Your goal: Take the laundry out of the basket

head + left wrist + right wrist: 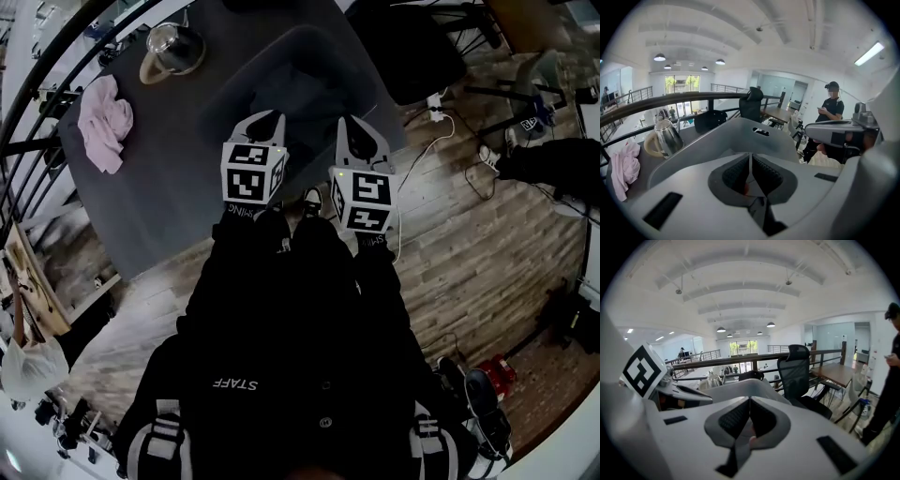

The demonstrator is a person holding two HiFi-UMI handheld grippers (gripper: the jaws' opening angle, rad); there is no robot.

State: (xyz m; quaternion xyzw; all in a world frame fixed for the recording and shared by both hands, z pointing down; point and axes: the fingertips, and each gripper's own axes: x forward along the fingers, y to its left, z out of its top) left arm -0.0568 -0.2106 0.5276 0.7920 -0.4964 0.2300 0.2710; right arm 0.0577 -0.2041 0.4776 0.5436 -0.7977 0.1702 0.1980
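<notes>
A grey laundry basket (300,84) stands on the dark table (169,197); I cannot see what lies inside it. Its near wall with a handle slot (761,132) rises just beyond my left gripper (750,157), whose jaws are shut on nothing. A pink cloth (105,122) lies on the table's left side, also visible in the left gripper view (623,168). My right gripper (750,401) is shut and empty, facing the basket rim (740,387). In the head view the left gripper (265,117) and right gripper (361,127) are held side by side at the basket's near edge.
A steel kettle (173,47) on a round base stands at the table's far side. A black office chair (797,371) is to the right of the table. A person (829,112) stands at the right. Cables (441,131) lie on the wooden floor. A railing (670,101) runs behind the table.
</notes>
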